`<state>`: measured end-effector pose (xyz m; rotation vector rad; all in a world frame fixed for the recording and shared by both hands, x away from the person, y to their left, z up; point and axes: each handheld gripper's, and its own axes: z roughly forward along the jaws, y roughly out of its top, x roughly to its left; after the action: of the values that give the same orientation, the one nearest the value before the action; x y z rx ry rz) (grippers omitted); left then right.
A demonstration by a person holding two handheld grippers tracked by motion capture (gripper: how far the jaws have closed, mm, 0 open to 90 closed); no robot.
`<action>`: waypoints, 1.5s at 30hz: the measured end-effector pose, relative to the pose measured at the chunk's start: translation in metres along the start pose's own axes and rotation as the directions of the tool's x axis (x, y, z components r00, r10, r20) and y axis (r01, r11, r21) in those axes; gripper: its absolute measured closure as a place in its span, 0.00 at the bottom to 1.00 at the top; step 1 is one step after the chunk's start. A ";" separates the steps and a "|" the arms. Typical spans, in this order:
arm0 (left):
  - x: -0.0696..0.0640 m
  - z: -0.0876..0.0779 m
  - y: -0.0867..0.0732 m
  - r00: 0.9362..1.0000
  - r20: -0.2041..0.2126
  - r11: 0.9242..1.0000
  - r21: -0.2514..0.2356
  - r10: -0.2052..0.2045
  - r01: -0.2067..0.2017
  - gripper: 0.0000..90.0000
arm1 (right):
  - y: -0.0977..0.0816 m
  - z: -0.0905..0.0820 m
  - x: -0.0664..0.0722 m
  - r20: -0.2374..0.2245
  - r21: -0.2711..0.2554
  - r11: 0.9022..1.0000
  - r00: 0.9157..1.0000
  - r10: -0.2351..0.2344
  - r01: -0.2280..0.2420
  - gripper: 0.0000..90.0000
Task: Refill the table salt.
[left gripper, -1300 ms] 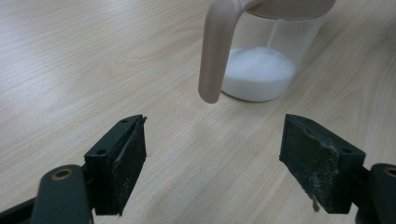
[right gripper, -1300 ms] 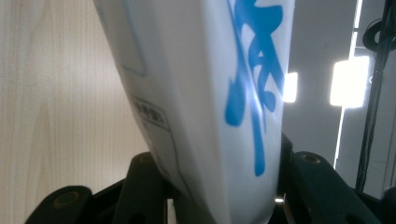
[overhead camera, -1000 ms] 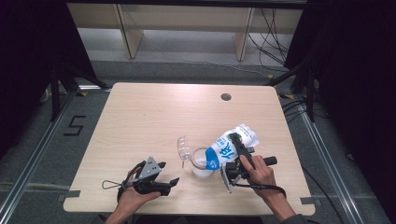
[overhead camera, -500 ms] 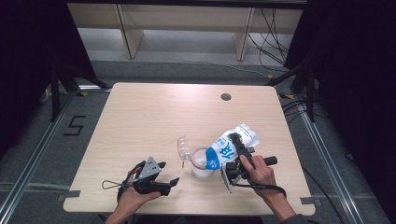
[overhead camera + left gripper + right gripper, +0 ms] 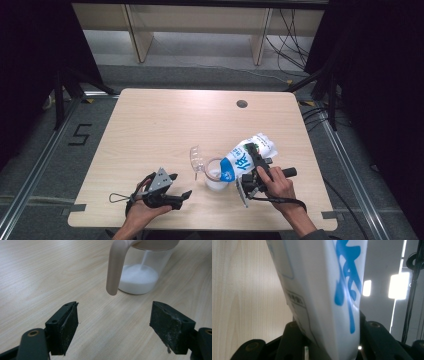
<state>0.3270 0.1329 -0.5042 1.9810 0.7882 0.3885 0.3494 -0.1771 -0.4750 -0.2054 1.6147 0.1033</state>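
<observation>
A: Which step is this, as you read it?

B: The pour itself. The right gripper [image 5: 248, 176] has its jaws clamped on a white pouch with blue lettering [image 5: 247, 154], tipped with its low end over the clear measuring cup [image 5: 216, 176]. In the left gripper view a thin white stream [image 5: 144, 260] falls into the cup and white powder or granules [image 5: 138, 277] cover the bottom.

A: And where is all this on the desk?

B: Close to the near edge, somewhat right of its middle. The pouch slopes up from the cup toward the right edge, with its top end highest. A transparent lid-like piece [image 5: 196, 157] sits just beside the cup on the left; I cannot tell whether it is joined to it.

A: What about the other claw?

B: The left gripper [image 5: 170, 192] rests by the near edge, toward the left corner, jaws spread wide with bare wood between them. It points at the cup's beige handle [image 5: 114, 267], near it but apart from it.

A: The squeeze on the pouch?

B: The jaws have just been closing a little, with the pouch between them. The right gripper view shows the pouch [image 5: 322, 290] pinched between the two black jaws.

A: So the next move?

B: My judgement: the cup holds only a shallow layer, so keep the tilt steady and the spout over the mouth, then level the pouch once enough is in. The cup is unheld, so a nudge from the pouch could shift it.
</observation>
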 end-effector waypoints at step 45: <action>0.000 0.001 0.000 1.000 0.005 1.000 -0.006 -0.003 0.004 0.25 | 0.000 0.001 -0.001 0.019 -0.031 0.999 1.000 -0.017 0.018 0.76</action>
<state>0.3276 0.1323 -0.5052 1.9736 0.7861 0.3831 0.3506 -0.1767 -0.4745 -0.2420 1.5928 0.1163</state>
